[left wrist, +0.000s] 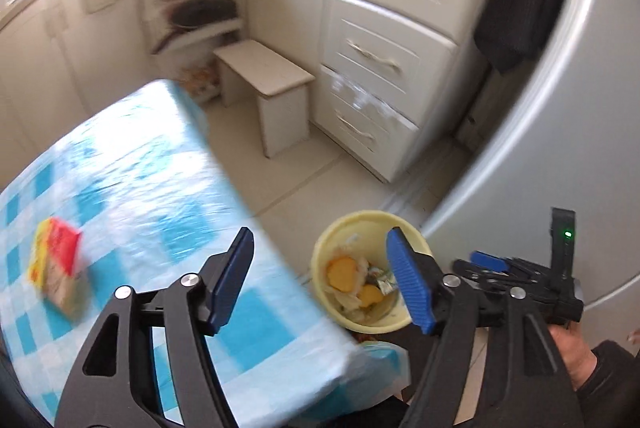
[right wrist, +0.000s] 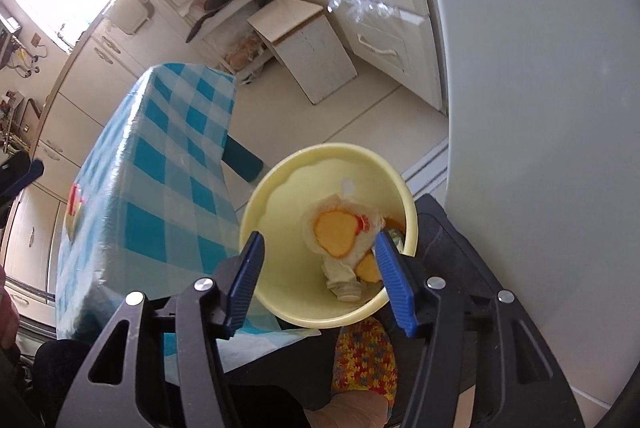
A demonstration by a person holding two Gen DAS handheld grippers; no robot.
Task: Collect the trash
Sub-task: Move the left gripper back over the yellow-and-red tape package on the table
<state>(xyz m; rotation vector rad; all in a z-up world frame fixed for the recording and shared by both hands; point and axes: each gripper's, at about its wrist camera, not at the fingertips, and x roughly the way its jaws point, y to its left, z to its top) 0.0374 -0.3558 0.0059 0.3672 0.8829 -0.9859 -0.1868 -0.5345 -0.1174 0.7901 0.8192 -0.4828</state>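
Checked tablecloth (left wrist: 132,168); beige floor tiles (left wrist: 320,164).

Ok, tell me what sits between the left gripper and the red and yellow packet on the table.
Nothing: in the left wrist view only bare blue checked tablecloth lies between the open left gripper and the packet.

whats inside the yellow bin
The bin holds crumpled white wrappers with orange patches, plus a small greenish packet at the side. The bin's bottom and anything under that trash is covered.
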